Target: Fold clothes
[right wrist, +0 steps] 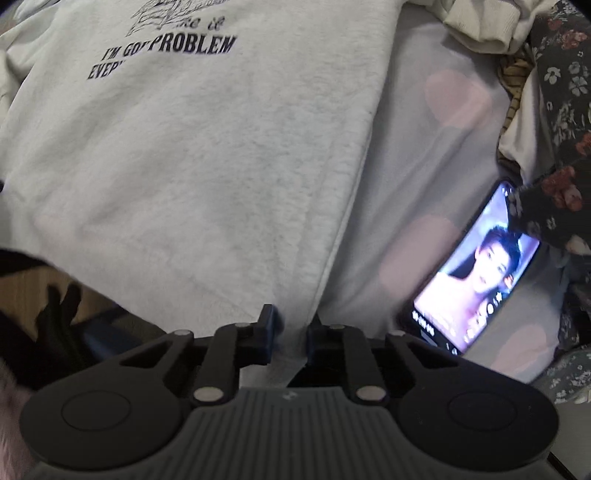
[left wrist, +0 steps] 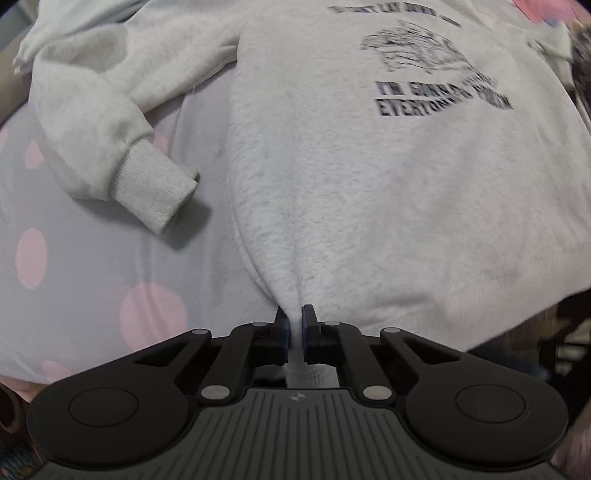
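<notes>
Here, sweatshirt (left wrist: 369, 221) hem pinched in both jaws.

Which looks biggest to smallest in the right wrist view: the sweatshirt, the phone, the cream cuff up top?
1. sweatshirt, by far the largest.
2. phone.
3. cream cuff, though it lies farther from the camera and is cut by the frame edge, so its rank against the phone is unsure.

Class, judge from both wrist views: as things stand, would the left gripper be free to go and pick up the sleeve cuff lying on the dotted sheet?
Probably not yet. The left gripper is shut on the sweatshirt hem. The sleeve cuff lies uncovered on the dotted sheet, so the path looks open after letting go.
</notes>
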A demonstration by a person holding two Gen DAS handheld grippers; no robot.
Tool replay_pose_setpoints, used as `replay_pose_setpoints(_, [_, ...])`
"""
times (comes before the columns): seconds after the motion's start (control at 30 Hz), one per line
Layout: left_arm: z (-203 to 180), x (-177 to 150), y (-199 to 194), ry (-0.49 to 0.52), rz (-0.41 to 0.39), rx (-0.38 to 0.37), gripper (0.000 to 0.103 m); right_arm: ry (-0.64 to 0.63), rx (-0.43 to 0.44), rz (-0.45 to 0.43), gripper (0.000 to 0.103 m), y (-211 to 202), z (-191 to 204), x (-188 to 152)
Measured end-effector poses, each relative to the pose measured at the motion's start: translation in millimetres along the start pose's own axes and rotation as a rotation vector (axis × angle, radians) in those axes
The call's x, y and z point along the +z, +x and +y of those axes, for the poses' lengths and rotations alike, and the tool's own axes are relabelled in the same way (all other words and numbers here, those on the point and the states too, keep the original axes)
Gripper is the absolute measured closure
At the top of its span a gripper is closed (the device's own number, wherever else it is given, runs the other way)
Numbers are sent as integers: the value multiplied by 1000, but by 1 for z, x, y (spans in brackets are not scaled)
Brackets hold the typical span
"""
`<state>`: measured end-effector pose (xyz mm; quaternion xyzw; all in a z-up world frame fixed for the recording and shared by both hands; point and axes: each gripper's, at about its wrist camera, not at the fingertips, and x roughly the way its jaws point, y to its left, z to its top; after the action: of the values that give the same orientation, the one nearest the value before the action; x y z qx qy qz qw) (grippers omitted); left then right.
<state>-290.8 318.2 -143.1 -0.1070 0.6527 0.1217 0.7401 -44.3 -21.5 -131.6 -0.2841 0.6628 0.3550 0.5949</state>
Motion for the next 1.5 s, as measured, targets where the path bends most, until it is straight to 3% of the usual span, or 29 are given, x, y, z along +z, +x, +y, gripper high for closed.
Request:
replay_pose_setpoints(0.13, [-3,14,11,27,39,44,99,2,-11,45,85,16,-6,11])
replay_pose_setpoints(0.27, [3,20,38,-27,89,35,97,-2,-46,75,84,42,-5,19])
replay_pose_setpoints(0.37, [6,25,40,-41,90,26,84,-18,-76,80,73,46,-2,24])
replay_pose_setpoints(0.43, [8,27,32,-45,66,15,77,-37,-96,64,53,37,1,24])
replay_pose_setpoints(0.53, [15,31,8,-76,-14,-19,57,-68,-118,0,45,16,3,26])
replay_pose_setpoints(0.67, [41,40,-18,-186,-123,3,55,-60,-178,-127,45,-10,-2,31])
replay_pose_setpoints(0.73, [57,43,-26,-243,-167,41,55,-33,-154,-193,45,-18,-4,35])
replay_pose_setpoints(1.0, [90,64,-5,-397,-144,47,47,41,-81,-373,44,-7,20,50])
replay_pose_setpoints(1.13, [94,75,15,-466,-115,87,45,56,-40,-436,39,1,28,57])
replay_pose_setpoints(1.2, [98,77,25,-489,-96,125,49,54,-26,-437,39,6,30,59])
replay_pose_setpoints(1.23, [100,77,29,-502,-93,133,58,51,-32,-438,39,7,30,59])
replay_pose_setpoints(1.27, [103,76,30,-519,-92,129,76,48,-39,-439,39,8,30,59])
replay_pose_setpoints(1.37, [116,68,13,-561,-128,101,95,40,-62,-443,38,10,31,57])
replay_pose_setpoints(1.5, [138,58,-25,-604,-193,73,98,40,-55,-438,38,13,31,59])
